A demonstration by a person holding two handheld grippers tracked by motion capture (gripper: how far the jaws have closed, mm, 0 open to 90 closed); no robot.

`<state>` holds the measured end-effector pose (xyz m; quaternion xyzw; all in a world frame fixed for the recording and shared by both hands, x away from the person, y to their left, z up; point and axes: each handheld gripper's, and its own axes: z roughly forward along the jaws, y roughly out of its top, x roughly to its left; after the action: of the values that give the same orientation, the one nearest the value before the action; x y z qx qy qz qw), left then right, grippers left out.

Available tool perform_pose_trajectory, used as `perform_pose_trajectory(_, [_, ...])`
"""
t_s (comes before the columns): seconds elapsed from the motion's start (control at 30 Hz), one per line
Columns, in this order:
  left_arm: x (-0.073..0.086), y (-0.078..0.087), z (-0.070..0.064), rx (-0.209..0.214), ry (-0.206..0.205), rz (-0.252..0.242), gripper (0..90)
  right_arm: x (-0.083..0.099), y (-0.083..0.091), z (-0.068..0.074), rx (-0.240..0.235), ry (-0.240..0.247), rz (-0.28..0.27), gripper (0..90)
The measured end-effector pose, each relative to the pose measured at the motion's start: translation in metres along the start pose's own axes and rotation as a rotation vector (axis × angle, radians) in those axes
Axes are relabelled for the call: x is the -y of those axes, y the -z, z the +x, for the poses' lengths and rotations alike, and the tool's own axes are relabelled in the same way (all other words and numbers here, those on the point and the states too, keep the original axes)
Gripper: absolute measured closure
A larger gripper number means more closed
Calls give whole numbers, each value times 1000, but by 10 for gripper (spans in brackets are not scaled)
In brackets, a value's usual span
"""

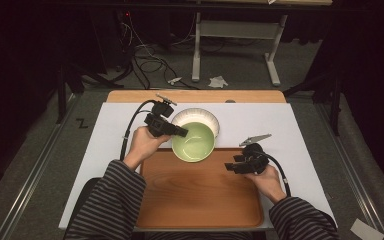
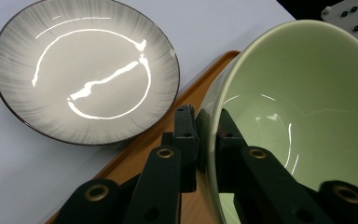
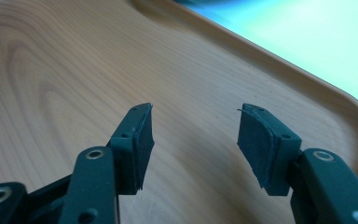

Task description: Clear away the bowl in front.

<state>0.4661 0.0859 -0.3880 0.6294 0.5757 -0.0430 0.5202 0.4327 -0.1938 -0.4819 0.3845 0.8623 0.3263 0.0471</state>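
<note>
Between the jaws of the left gripper (image 2: 206, 140) sits the near wall of the pale green glazed ceramic bowl (image 2: 298, 107): one pad presses the outside of the rim, the other the inside, so the jaws are clamped on the wall. From the high view the left gripper (image 1: 180, 132) holds that green bowl (image 1: 194, 142) at its left rim, tilted, over the far edge of the rounded wooden serving tray (image 1: 200, 195), overlapping the front of the round grey-white streaked plate with a dark rim (image 1: 200, 116). Whether the bowl touches the tray or the plate cannot be told.

The right gripper (image 1: 228, 167) hovers low over the right part of the tray, well apart from the bowl; in the right gripper view its jaws (image 3: 193, 140) stand wide apart with bare wood grain between them.

Counted: one bowl, one plate, one tray, two grippers.

The plate lies on the white table cover (image 1: 290, 125), just beyond the tray's far edge. The tray's raised lip (image 3: 307, 79) curves just past the right gripper. Most of the tray's floor is bare, as is the cover to the plate's left and right.
</note>
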Motion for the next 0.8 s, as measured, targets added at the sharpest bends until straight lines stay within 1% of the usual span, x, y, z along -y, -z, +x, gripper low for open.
perform_pose_trajectory(0.03, [1,1,0,1,-6,4,832,0,0,0,1,-2,1,465])
perform_pose_trajectory(0.07, [2,1,-1,3,2,1,832,0,0,1,0,-2,1,466])
perform_pose_trajectory(0.1, [3,2,-2,6,0,3,832,0,0,1,-2,-5,2,465])
perform_pose_trajectory(0.2, [7,4,-3,11,-22,-7,832,0,0,0,1,-2,1,465])
perform_pose_trajectory(0.3, [10,5,-4,21,-15,-12,832,0,1,0,2,-2,-1,465])
perform_pose_trajectory(0.33, [12,5,-3,21,-20,-12,832,0,1,1,-2,-6,-4,466])
perform_pose_trajectory(0.43, [17,6,-4,22,-20,-5,832,0,1,1,4,5,-4,466])
perform_pose_trajectory(0.53, [20,7,-4,23,-27,-1,832,0,1,1,3,1,-2,466])
perform_pose_trajectory(0.6, [23,8,-4,25,-24,0,832,0,1,1,4,0,-5,466])
perform_pose_trajectory(0.8, [33,6,-2,16,-33,15,832,0,1,2,5,4,-3,466])
